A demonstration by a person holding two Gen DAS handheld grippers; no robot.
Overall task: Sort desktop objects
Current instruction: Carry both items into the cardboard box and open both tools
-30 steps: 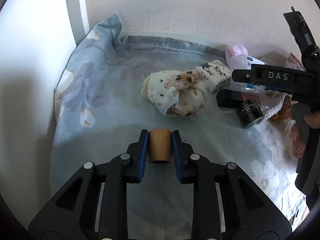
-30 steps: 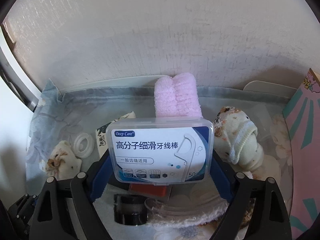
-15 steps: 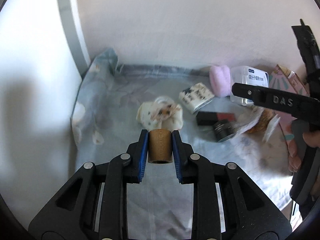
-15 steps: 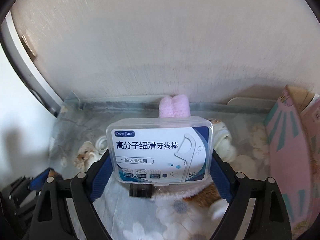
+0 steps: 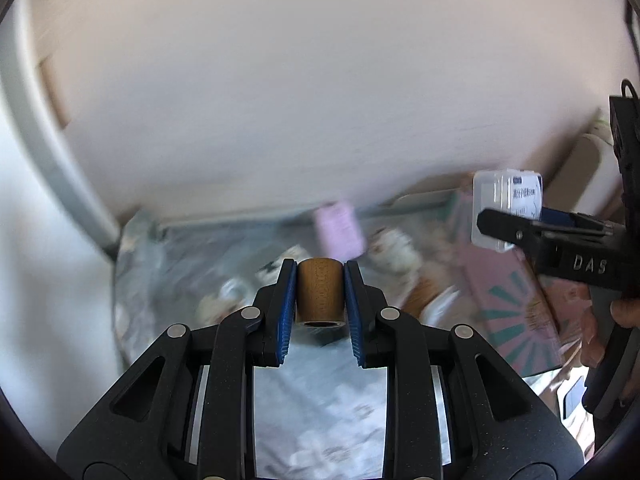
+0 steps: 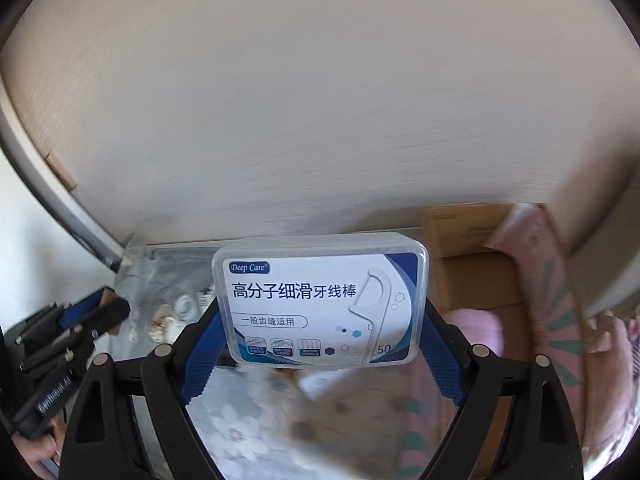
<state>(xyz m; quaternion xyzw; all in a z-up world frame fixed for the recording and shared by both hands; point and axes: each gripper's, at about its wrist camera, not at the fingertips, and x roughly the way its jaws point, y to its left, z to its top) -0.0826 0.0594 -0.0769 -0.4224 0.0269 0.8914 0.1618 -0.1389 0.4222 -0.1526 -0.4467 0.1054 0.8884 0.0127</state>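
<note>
The biggest change is in the whole view. A second ago both cameras looked closely at the floral cloth (image 5: pixel 320 408) covering the surface and at the clutter on it. Now the cloth sits low and blurred in both views, the pale wall (image 6: pixel 320 100) fills most of each picture, and the scattered items look small. Both hands have lifted away from the surface with their loads.

Next, the right side. An open cardboard box (image 6: pixel 476 276) and a pink patterned box (image 6: pixel 560 320) beside it now show at the right of the right wrist view, where a second ago only a sliver of the pink one was visible. The right tool (image 6: pixel 322 356) stands spread wide, pinching the clear floss-pick box (image 6: pixel 320 300) across its width, with the label facing the camera and unchanged in the grip. From the left wrist view the same box (image 5: pixel 506 208) hangs in the air above the pink one.

Smallest, the left tool (image 5: pixel 320 300) is pressed together on a small wooden cylinder (image 5: pixel 320 294), held upright between the blue pads exactly as before, now well above the cloth.

I judge that both picks are done and the carry is under way. The right load seems headed for the boxes at the right; where the cylinder belongs cannot be told. The pink roll (image 5: pixel 338 228) and the other small things remain on the cloth to be sorted.
</note>
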